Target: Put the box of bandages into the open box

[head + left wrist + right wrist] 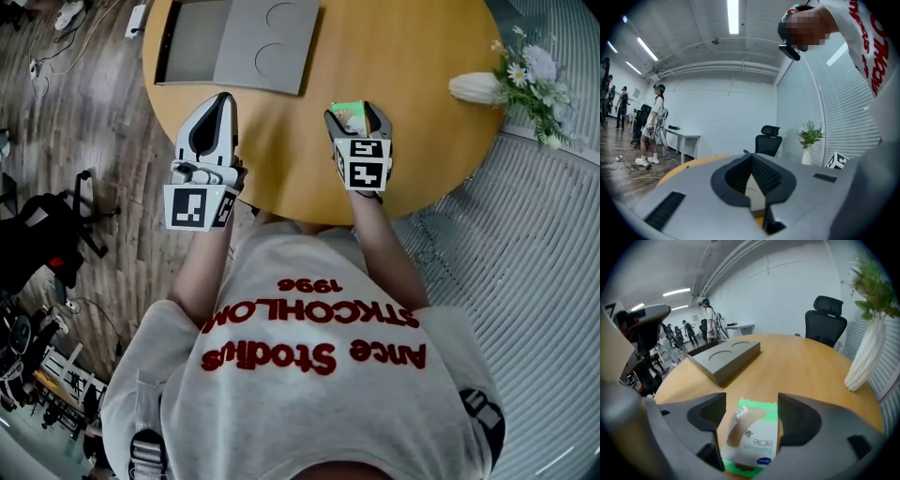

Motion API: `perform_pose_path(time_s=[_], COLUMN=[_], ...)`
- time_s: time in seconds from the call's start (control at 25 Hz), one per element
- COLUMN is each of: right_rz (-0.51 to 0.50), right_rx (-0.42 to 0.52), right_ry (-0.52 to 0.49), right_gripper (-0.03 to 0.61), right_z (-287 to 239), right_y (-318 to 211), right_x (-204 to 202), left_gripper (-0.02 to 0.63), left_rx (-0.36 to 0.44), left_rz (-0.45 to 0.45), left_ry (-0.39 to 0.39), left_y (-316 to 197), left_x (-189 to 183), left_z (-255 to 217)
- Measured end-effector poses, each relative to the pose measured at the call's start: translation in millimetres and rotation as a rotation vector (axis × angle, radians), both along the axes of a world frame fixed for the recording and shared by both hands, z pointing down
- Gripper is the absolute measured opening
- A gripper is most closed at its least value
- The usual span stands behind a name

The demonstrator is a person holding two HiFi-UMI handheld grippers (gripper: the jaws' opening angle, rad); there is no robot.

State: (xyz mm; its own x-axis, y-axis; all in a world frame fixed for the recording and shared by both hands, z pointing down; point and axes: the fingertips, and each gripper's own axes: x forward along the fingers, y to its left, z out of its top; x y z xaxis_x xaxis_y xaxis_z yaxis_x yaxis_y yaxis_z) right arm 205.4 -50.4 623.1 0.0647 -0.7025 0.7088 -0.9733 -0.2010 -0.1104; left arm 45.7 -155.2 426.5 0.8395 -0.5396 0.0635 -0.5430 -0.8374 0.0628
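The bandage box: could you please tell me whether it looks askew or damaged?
Nothing stands out. The bandage box rests on the table between the right gripper's open jaws, showing no damage and turned only slightly against them.

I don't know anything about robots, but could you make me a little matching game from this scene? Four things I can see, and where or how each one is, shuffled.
Things:
1. bandage box
2. grey open box
3. white vase
4. left gripper

Place or state:
A. by the right edge of the table in the head view, with flowers in it
B. jaws together, nothing between them
C. between the jaws of the right gripper
D. lying open on the far side of the table

Pairs: 1-C, 2-D, 3-A, 4-B
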Motion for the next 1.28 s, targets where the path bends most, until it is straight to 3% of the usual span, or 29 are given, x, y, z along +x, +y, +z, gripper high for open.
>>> perform_pose_path(time_s=[0.24,0.52,0.68,0.92,1.28], right_rz=[0.08,0.098,0.108,0.132,0.127], right_rx=[-0.077,-0.024,0.149,0.447,0.724], right_ry=[-0.013,-0.063,-0.024,0.1,0.212], right_gripper=[0.351,0.35,0.351,0.351,0.35], right_z=[32.3,13.8,-25.0,-124.9,-241.3], right_y=[13.1,3.2,-8.5,-6.5,15.9], right_x=[15.4,15.2,27.5,47.0,54.8], left_gripper=[0.006,0.006,0.006,0.006,0.006], left_rx=[-0.021,-0.016,0.016,0.062,0.168], left_rz=[0.001,-0.028,-0.038,-0.049,-0.048], left_ry=[-0.021,-0.022,-0.004,0.039,0.11], left_y=[17.1,3.0,-6.5,-7.4,-2.3], left_x=[2.1,-16.3,-21.6,-25.9,-25.4], left_z=[7.4,0.7,-8.1,-40.2,-95.5])
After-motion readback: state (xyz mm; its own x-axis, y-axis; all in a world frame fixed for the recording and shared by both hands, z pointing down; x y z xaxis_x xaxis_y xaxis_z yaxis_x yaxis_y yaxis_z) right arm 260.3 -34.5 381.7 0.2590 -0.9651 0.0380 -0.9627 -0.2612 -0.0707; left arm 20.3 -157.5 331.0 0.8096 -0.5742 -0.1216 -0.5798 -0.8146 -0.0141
